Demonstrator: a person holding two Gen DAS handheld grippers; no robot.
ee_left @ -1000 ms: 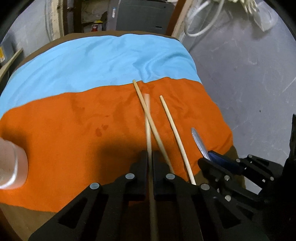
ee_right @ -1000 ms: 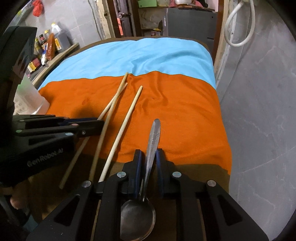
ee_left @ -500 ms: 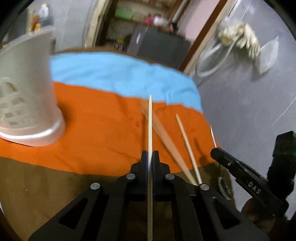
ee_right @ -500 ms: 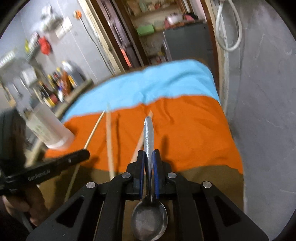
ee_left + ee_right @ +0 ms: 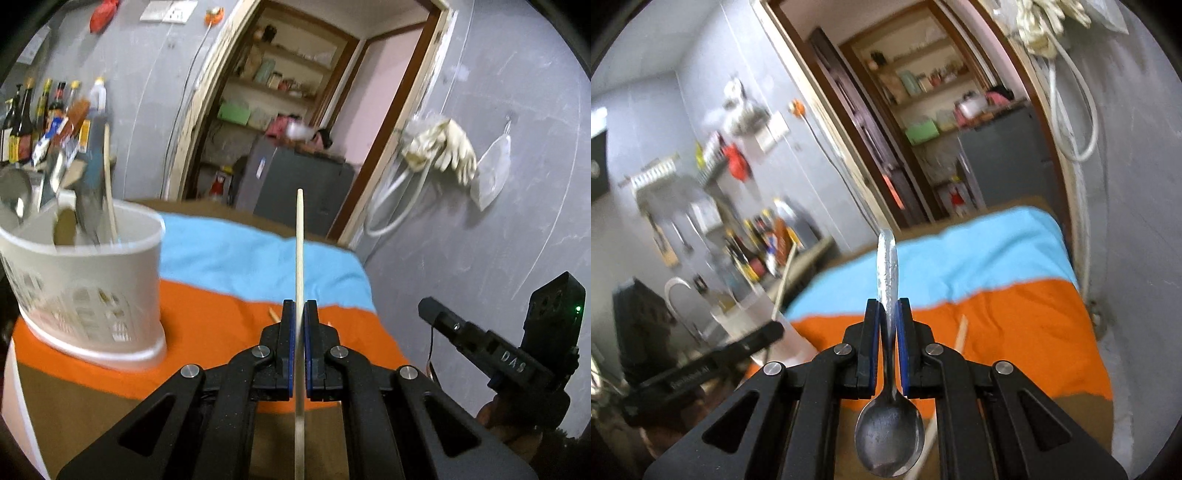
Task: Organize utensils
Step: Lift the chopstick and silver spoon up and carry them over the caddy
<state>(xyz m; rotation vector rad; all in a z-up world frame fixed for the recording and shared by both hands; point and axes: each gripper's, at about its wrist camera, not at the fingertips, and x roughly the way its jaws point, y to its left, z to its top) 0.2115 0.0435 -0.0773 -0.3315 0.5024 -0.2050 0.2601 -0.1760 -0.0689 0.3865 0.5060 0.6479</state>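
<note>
My left gripper [image 5: 299, 314] is shut on a wooden chopstick [image 5: 299, 243] that points up and forward above the table. A white perforated utensil holder [image 5: 86, 288] with spoons and other utensils in it stands to its left on the orange cloth [image 5: 221, 321]. In the right wrist view my right gripper [image 5: 888, 314] is shut on a metal spoon [image 5: 888, 435], bowl toward the camera and handle pointing forward. Another chopstick [image 5: 961, 334] lies on the orange cloth below. The right gripper [image 5: 476, 339] also shows at the lower right of the left wrist view.
An orange and light blue cloth [image 5: 251, 254] covers the brown table [image 5: 92, 413]. Bottles [image 5: 44, 114] stand on a shelf at the left. A doorway with shelves and a grey cabinet [image 5: 291, 181] lies behind the table. A grey wall [image 5: 517, 221] with a hose runs along the right.
Both grippers have risen and tipped upward, lifting the chopstick and the spoon off the cloth. The left gripper has swung left, bringing the utensil holder into view.
</note>
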